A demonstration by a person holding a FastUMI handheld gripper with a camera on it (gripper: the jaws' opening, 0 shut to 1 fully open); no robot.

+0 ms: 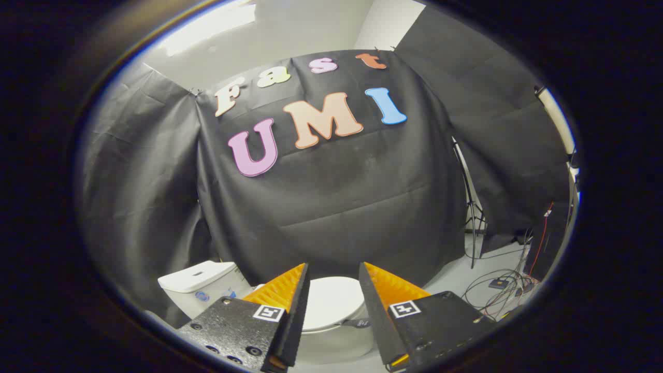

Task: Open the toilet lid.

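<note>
Toilet lid is white and lies flat and shut on the bowl. It sits down low, just past the tips of the tongs, and you see it through the gap between the two fingers.

Going from left to right: first comes a wall of black cloth with soft folds in it. Low down beside it is the white toilet tank, with a flat top and small blue marks on its front. The tank sits to the left of the lid and close to it.

Next is the left finger of the tongs. It has a small black-and-white square tag on it. Then comes the gap with the lid showing in it, and then the right finger, which has a square tag too. The fingers stand wide apart and hold nothing. They do not touch the lid. A small dark tab sticks out at the lid's edge, close by the right finger.

Behind all this hangs more black cloth. Farther right a thin stand leans on the pale floor. Past it, a pile of cables lies on the floor, with some red wires hanging above.
</note>
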